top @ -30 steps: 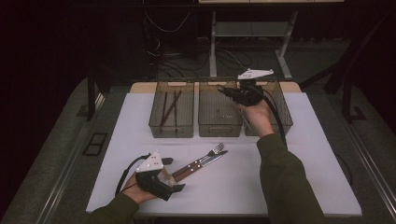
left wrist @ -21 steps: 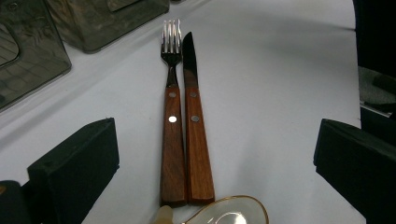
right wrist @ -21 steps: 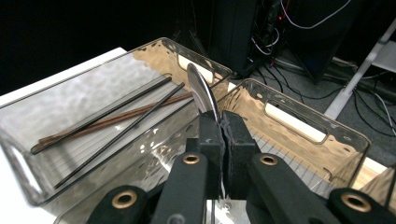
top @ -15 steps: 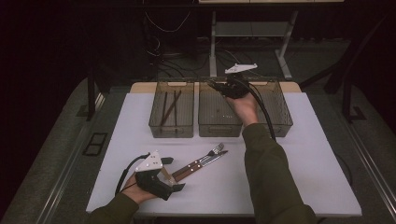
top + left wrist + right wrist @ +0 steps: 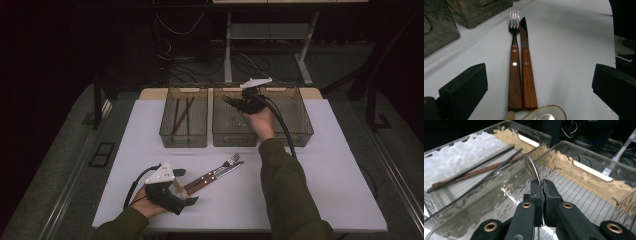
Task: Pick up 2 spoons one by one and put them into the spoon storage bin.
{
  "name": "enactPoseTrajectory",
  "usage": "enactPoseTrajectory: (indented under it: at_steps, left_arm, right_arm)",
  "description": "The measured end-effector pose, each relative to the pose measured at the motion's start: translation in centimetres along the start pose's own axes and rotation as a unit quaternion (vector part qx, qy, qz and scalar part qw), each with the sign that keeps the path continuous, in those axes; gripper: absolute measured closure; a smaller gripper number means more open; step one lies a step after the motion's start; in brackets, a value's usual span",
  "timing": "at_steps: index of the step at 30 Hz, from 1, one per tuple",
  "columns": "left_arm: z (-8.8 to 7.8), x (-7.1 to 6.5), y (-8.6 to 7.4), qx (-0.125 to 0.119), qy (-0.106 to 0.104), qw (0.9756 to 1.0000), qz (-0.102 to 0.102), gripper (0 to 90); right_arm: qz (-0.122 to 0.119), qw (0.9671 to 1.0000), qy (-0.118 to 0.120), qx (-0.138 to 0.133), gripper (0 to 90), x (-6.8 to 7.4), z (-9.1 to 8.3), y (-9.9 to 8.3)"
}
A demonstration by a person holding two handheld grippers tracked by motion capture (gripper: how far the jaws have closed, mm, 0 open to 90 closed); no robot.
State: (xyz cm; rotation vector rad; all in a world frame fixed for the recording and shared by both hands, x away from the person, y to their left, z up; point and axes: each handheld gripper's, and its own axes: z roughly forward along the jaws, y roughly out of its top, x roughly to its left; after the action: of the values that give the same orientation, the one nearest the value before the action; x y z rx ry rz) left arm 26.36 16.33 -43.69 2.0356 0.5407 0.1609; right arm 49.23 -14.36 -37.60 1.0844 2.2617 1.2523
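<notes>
My right gripper hangs over the middle clear bin, tips pointing left. In the right gripper view it is shut on a thin shiny metal utensil that looks like a spoon seen edge-on, sticking out past the tips. My left gripper rests open on the white table near the front left edge. A wooden-handled fork and knife lie side by side on the table between and ahead of its fingers, touching neither.
Three clear bins stand in a row at the back. The left bin holds dark and brown chopsticks. The right bin sits under my right wrist. A gold-rimmed glassy object lies just behind the handles.
My right hand has carried the utensil leftward and lower, from above the right bin to above the middle bin. The left gripper, fork and knife have stayed put.
</notes>
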Motion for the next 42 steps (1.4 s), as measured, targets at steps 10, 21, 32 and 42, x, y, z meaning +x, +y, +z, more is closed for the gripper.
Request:
enactPoseTrajectory:
  at_steps: [10,21,32,42]
  left_arm:
    - [0.0,0.0,0.0,0.003,-0.002,1.0000,0.000,0.0]
    - [0.1,-0.1,0.0,0.004,0.000,1.0000,0.002,0.0]
    - [0.0,-0.1,-0.1,0.003,0.004,1.0000,-0.008,0.0]
    - [0.0,0.0,-0.1,0.008,0.007,0.9999,-0.006,0.0]
  right_arm:
    - [0.005,0.9990,0.003,0.043,72.0,0.2,0.3,-0.6]
    - [0.016,0.9994,0.018,0.025,43.7,0.1,-2.5,-1.1]
    - [0.017,0.9989,0.044,0.008,21.6,1.3,-6.7,-2.1]
    - [0.007,0.9998,0.016,-0.008,15.3,2.0,-9.9,-5.2]
